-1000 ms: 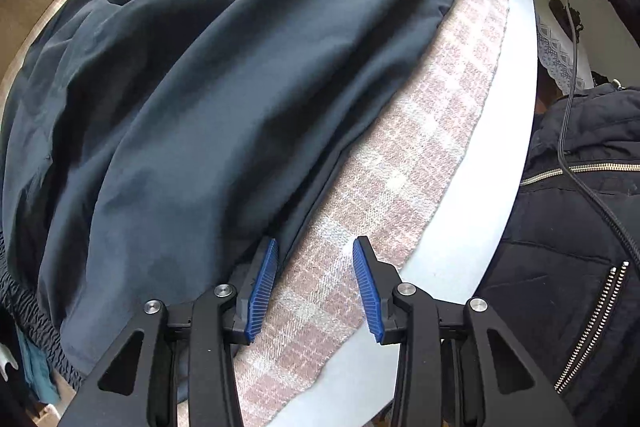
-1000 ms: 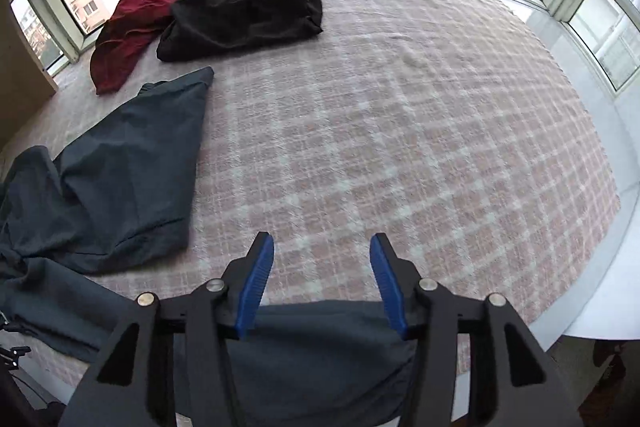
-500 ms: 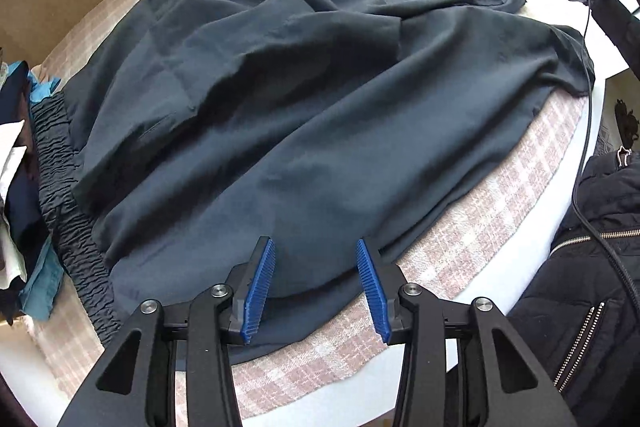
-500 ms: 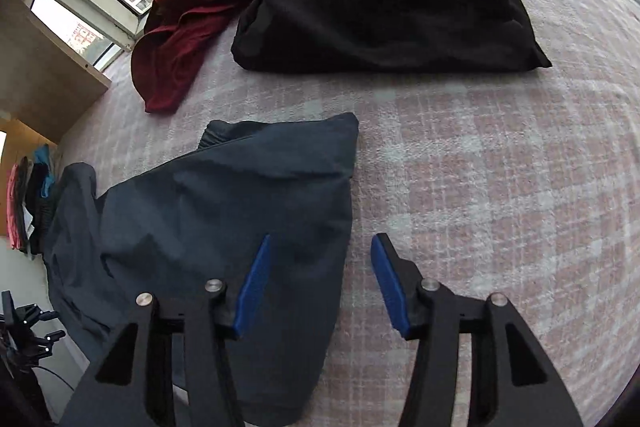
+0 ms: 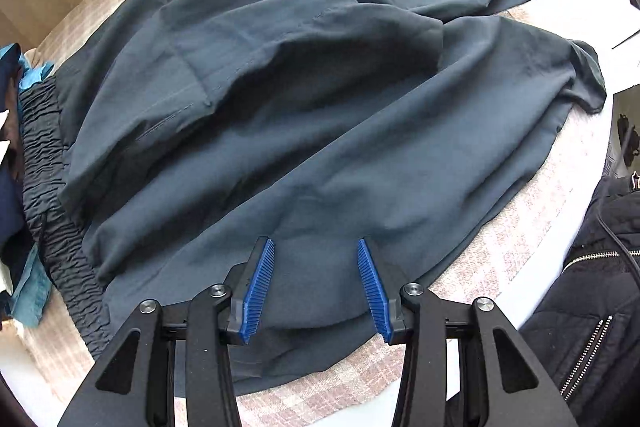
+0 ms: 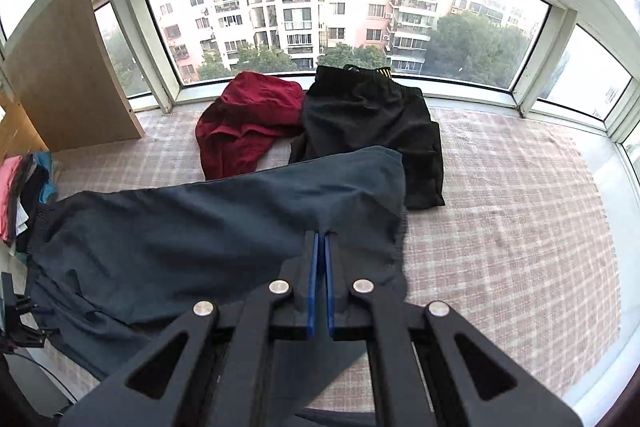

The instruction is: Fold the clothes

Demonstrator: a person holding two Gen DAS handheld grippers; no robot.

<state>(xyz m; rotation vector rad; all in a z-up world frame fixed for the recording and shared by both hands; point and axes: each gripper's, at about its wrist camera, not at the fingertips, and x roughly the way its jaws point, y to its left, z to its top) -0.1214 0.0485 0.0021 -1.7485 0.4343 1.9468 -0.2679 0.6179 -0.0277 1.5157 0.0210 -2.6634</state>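
Dark slate-blue trousers (image 5: 320, 107) lie crumpled on a pink plaid cloth (image 5: 500, 251), with the gathered waistband (image 5: 48, 187) at the left. My left gripper (image 5: 315, 243) points down over the near part of the trousers. It is open, and the fabric lies below its blue pads, not pinched. In the right wrist view, one trouser leg (image 6: 240, 227) is raised off the cloth. My right gripper (image 6: 321, 235) is closing, its pads almost together with the leg's fabric caught between their tips near the hem.
A dark red garment (image 6: 248, 123) and a black garment (image 6: 368, 131) lie at the back by the window. A pile of clothes (image 6: 24, 187) sits at the left beside a wooden panel (image 6: 68, 75). A person's black jacket (image 5: 592, 287) is at the table's near right edge.
The right gripper went from open over the trouser leg's end to closed on it, then rose, lifting the leg. The left gripper moved from the table edge to over the trousers, still open.
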